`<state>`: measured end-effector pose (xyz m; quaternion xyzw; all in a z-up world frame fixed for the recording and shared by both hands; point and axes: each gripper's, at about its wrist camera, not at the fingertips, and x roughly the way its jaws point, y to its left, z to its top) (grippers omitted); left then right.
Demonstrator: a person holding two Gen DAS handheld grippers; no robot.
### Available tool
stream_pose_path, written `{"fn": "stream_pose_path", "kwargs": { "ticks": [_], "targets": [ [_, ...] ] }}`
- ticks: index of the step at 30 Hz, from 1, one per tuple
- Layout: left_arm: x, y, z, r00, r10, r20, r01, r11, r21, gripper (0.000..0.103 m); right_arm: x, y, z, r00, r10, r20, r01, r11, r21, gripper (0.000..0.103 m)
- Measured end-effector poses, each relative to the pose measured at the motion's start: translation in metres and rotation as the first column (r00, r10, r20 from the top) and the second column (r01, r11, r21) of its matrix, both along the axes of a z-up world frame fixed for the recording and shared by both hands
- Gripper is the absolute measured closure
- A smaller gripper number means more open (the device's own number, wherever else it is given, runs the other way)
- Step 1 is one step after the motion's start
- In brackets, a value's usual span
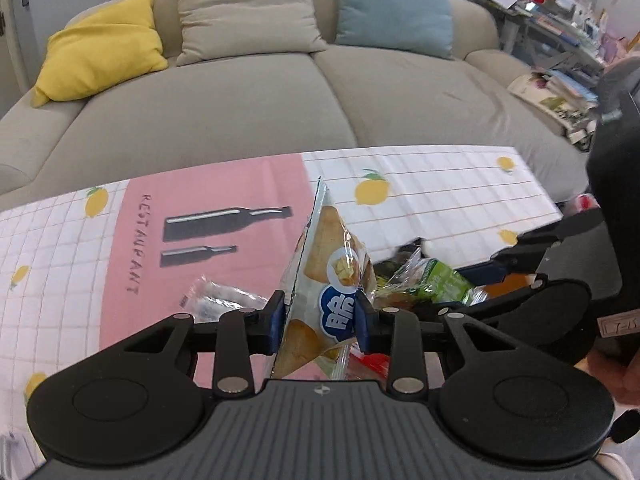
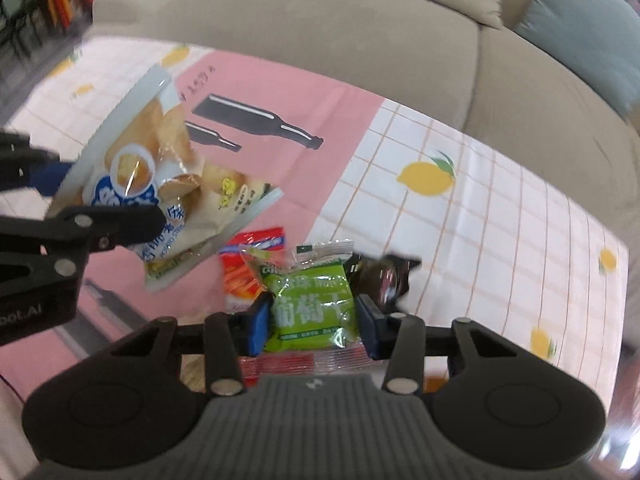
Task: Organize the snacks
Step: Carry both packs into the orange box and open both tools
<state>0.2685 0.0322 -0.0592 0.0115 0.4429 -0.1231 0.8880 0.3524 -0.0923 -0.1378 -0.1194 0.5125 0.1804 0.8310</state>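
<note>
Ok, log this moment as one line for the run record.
left gripper: shut on potato chip bag, lifted | right gripper: around green snack packet, grip unclear | red packet, dark packet on tablecloth

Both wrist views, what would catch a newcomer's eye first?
The left gripper pinches a chip bag upright above the pink tablecloth. The right gripper grips a green packet over a small pile with a red packet. Behind the table sits a beige sofa.
</note>
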Motion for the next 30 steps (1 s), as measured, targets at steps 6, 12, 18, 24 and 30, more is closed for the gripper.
{"fn": "stream_pose_path", "kwargs": {
  "ticks": [6, 12, 18, 24, 30],
  "targets": [
    [-0.041, -0.012, 0.022, 1.0, -0.008, 0.011, 0.009, 0.998, -0.062, 0.065, -0.063, -0.027, 0.027, 0.996, -0.085, 0.035, 0.081, 0.992, 0.101, 0.06],
    [-0.074, -0.026, 0.037, 0.999, -0.045, 0.007, 0.046, 0.988, -0.149, 0.065, -0.128, -0.061, 0.05, 0.98, -0.192, 0.057, 0.177, 0.963, 0.205, 0.06],
    [-0.096, -0.049, 0.055, 0.993, -0.113, 0.04, 0.118, 0.977, -0.177, 0.065, -0.179, -0.105, 0.063, 0.951, -0.303, 0.058, 0.279, 0.925, 0.257, 0.06],
    [-0.112, -0.088, 0.059, 0.976, -0.21, 0.05, 0.215, 0.963, -0.16, 0.065, -0.207, -0.143, 0.068, 0.929, -0.363, 0.071, 0.344, 0.918, 0.199, 0.06],
    [-0.111, -0.128, 0.05, 0.956, -0.291, 0.025, 0.292, 0.947, -0.136, 0.065, -0.216, -0.171, 0.064, 0.909, -0.412, 0.067, 0.397, 0.903, 0.167, 0.06]
  ]
}}
